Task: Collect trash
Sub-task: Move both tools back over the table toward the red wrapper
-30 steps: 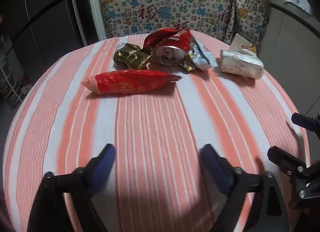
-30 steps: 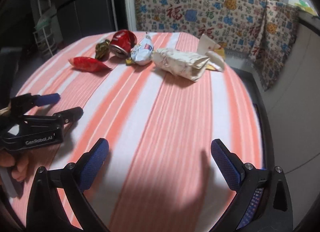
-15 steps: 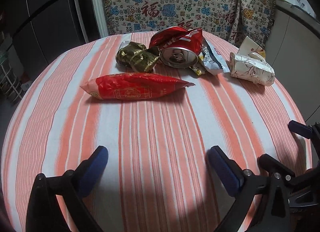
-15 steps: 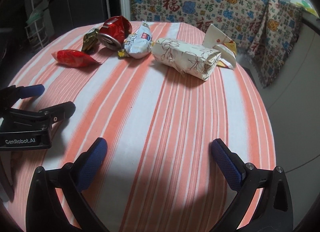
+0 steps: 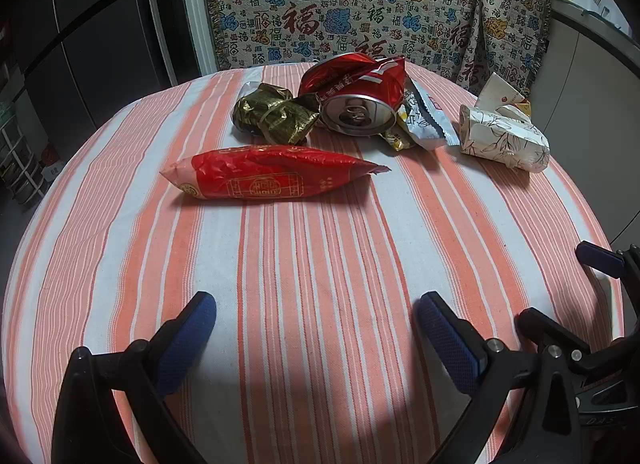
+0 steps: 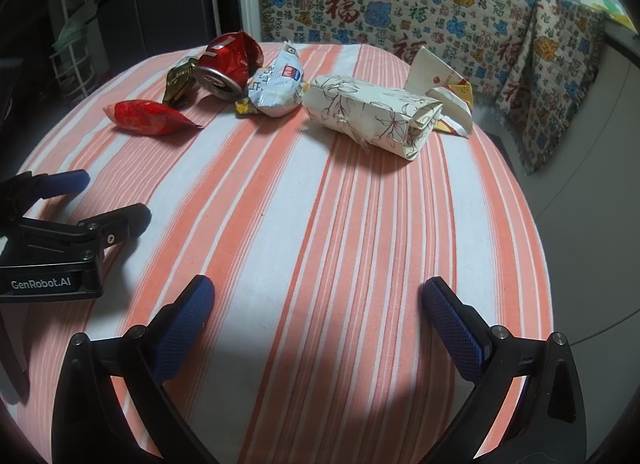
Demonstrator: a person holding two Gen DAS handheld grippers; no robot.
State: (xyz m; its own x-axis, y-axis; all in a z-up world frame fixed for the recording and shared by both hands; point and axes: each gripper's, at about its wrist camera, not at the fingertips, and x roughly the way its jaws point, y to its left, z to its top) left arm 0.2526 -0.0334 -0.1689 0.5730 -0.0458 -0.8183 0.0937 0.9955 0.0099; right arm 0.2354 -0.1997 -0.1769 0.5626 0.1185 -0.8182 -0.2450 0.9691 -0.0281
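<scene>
Your left gripper [image 5: 314,326] gapes empty, and the red packet [image 5: 272,177] lies straight ahead on the table [image 5: 120,224], long axis crosswise. Your right gripper [image 6: 318,310], also spread, faces the floral carton [image 6: 372,114].

Only stuff I can actually read: "GenRobot.AI" in white on the black body of the left gripper [image 6: 78,200] at 9 o'clock, and big red 福 characters all over the patterned woven blanket [image 6: 400,0] at 12 o'clock. The wrapper print is too small.
</scene>
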